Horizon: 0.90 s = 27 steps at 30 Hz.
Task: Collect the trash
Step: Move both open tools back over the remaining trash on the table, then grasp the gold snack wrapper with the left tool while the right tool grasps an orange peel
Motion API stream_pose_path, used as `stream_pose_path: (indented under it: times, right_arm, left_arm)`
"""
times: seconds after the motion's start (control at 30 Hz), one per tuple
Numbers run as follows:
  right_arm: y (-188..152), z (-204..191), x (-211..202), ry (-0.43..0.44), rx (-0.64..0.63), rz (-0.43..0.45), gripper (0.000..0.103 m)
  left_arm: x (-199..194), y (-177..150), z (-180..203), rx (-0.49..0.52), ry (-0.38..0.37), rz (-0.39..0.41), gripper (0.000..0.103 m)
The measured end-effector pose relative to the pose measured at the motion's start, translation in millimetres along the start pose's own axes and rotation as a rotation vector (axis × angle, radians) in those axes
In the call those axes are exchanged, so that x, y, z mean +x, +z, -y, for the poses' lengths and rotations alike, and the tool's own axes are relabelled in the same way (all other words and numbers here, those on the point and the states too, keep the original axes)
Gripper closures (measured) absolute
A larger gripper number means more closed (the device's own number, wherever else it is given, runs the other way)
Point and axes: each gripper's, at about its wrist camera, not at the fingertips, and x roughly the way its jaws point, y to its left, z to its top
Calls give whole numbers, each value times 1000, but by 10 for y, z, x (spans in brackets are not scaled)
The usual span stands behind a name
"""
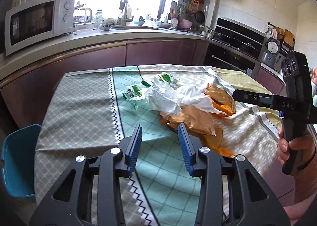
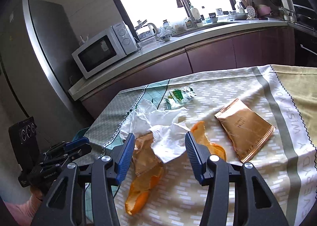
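White crumpled tissue paper lies heaped in the middle of the cloth-covered surface, directly ahead of the right gripper, whose blue ribbed fingers stand apart with nothing between them. The tissue sits just past the fingertips, partly draped over a crinkly translucent amber wrapper and curled orange peel running lengthwise toward the camera. A flat copper foil pouch rests to the right, well apart, its long axis slanting away. Clear plastic wrappers with green print lie farther back. The left gripper hovers nearer the surface's left half, fingers likewise parted and empty; the right looks nearer the pile. A blue plastic bin waits beside the left edge.
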Motion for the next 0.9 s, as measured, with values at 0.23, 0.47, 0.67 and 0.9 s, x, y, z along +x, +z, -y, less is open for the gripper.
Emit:
stream_pose_path:
  times: [0.23, 0.47, 0.67, 0.9]
  right_arm:
    - [-144, 322, -10, -44, 62, -11, 52]
    - [-216, 512, 92, -54, 99, -36, 48]
    - [-214, 573, 190, -23, 119, -53, 47]
    - [-201, 602, 190, 2, 130, -55, 47]
  left_arm:
    - [257, -58, 315, 38, -45, -58, 64]
    - [467, -71, 350, -11, -88, -117, 63]
    - [646, -61, 375, -62, -140, -167, 62]
    - [849, -8, 347, -153, -234, -226, 57]
